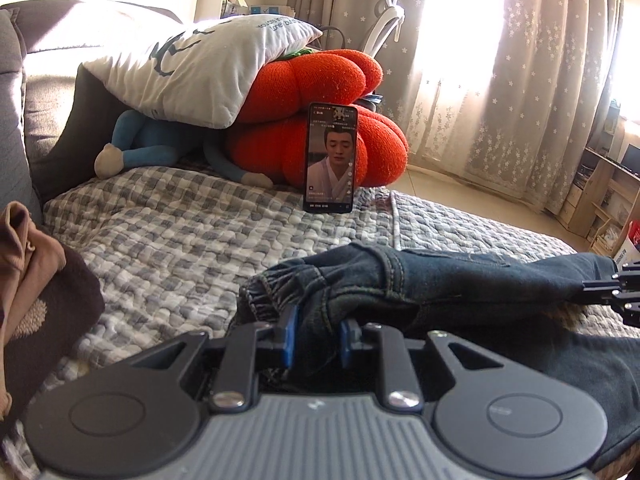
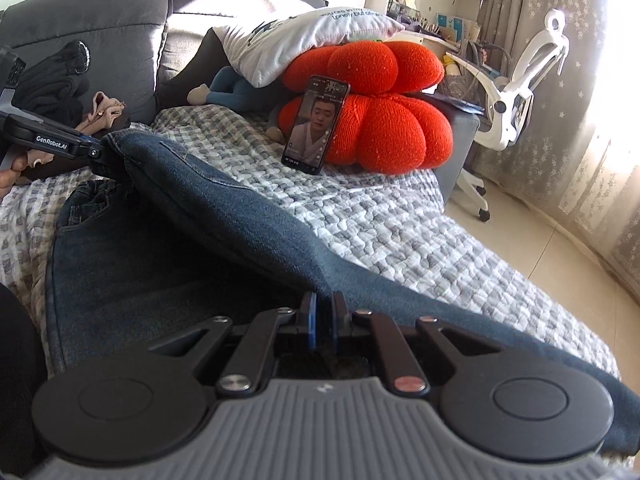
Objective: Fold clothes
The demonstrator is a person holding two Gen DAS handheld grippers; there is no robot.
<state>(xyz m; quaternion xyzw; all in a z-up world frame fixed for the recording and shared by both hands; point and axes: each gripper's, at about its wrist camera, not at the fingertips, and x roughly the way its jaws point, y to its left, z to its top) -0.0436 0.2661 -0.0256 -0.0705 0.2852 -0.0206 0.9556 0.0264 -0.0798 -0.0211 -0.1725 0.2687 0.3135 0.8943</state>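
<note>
The jeans (image 2: 192,240) lie across the checked quilt (image 2: 400,232), lifted along one folded edge between both claws. The left gripper (image 1: 318,334) pinches a thick bunch of denim beside the elastic cuff (image 1: 276,284), its blue pads (image 1: 290,334) pressed into the cloth. The right gripper (image 2: 323,320) is nearly pressed together on a thin fold of the same garment. In the right wrist view the left claw sits at nine o'clock, holding the raised edge, which runs taut down to six o'clock.

Bare quilt lies open from twelve to three o'clock of the jeans, up to the quilt's stitched border and the tiled floor (image 2: 560,280) beyond. At twelve o'clock a phone (image 1: 331,158) leans upright against two orange cushions (image 1: 376,148), with a white pillow (image 1: 192,68) on top. A brown garment pile (image 1: 36,280) rests at nine o'clock in the left view. Curtains (image 1: 520,80) and a white chair (image 2: 524,92) stand behind.
</note>
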